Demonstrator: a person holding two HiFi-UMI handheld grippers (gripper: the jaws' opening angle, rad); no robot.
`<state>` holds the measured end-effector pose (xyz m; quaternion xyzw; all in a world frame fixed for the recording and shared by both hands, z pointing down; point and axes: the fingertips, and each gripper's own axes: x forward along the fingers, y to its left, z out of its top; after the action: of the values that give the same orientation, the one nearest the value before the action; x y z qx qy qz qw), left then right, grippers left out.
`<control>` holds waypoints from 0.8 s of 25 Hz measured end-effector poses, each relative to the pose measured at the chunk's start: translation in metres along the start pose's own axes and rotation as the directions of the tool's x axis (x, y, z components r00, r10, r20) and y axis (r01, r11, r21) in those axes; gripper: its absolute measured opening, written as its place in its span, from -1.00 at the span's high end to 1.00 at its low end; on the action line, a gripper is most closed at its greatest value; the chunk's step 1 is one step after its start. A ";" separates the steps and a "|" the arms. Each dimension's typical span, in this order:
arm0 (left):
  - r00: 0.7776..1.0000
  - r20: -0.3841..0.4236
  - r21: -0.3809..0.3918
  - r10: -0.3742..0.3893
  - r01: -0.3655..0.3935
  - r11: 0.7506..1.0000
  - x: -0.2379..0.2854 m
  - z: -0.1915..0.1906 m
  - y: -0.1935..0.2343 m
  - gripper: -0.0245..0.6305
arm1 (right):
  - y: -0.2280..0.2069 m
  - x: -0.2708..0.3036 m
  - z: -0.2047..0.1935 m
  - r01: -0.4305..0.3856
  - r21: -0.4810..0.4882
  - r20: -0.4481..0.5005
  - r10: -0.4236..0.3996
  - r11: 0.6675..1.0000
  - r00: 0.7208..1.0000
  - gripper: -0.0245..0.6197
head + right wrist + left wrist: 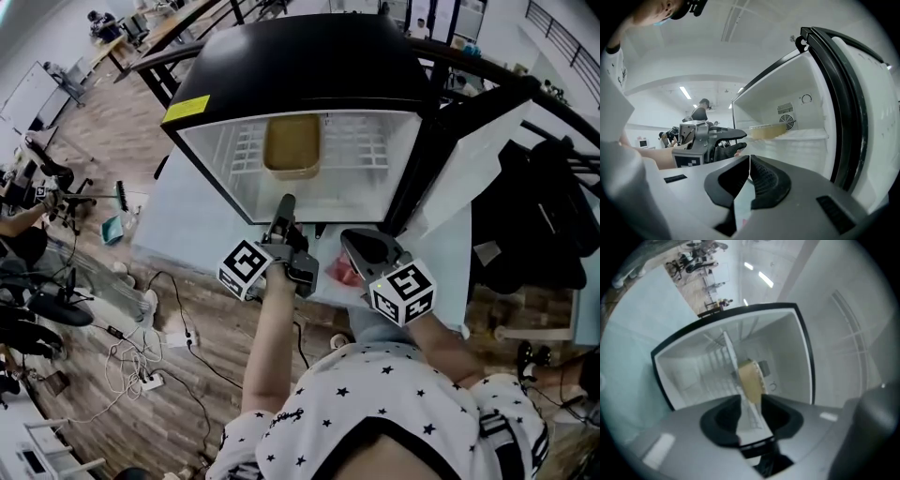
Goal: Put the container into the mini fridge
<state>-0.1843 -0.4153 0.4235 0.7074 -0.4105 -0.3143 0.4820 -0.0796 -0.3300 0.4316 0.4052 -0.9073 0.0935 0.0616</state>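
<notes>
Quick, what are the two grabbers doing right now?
Left gripper: open, holding nothing.
Right gripper: closed, holding nothing.

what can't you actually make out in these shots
container contents: too small in head view, blurred in left gripper view
pink thing by right gripper: mostly hidden by it, head view
mini fridge door inside: edge-on in head view, cut off in right gripper view

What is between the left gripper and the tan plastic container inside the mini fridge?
Only a bare stretch of the white wire shelf; the head view shows it between the left gripper and the tan rectangular plastic container.
</notes>
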 end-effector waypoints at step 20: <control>0.975 0.013 0.543 0.221 -0.193 0.818 -0.127 -0.045 0.011 0.91 | 0.059 -0.019 -0.008 -0.115 -0.036 -0.001 0.115 0.993 0.993 0.85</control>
<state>-0.2085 -0.2860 0.4554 0.7733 -0.5444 -0.1136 0.3046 -0.1110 -0.2757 0.4286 0.3512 -0.9307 0.0803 0.0631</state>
